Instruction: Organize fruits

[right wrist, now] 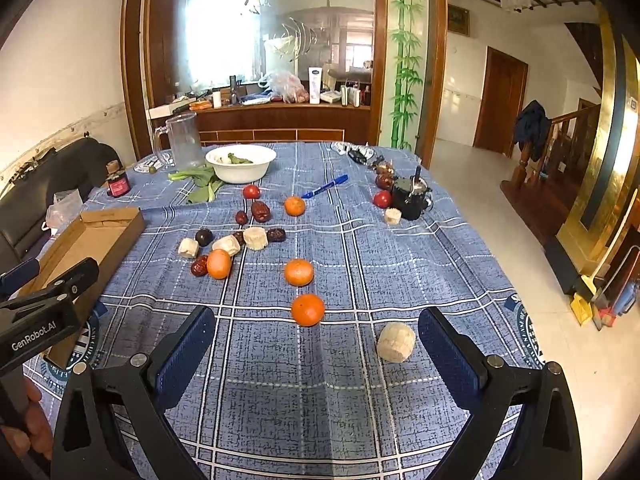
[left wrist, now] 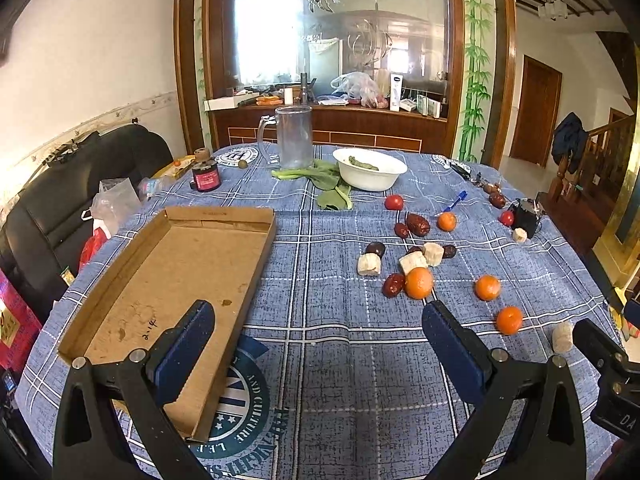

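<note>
Fruit lies scattered on the table [right wrist: 420, 264]; the box [left wrist: 168, 276] sits empty at left. Both grippers, left [left wrist: 318, 322] and right [right wrist: 316, 330], hang spread apart, holding nothing. Best to centre the right one over the nearest orange [right wrist: 307, 309], descend and close gently.

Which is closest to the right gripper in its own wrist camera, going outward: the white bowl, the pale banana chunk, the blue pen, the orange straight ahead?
1. Pale banana chunk, beside the right gripper's right finger.
2. Orange, just ahead, center.
3. Blue pen, mid-table.
4. White bowl, far left.
</note>
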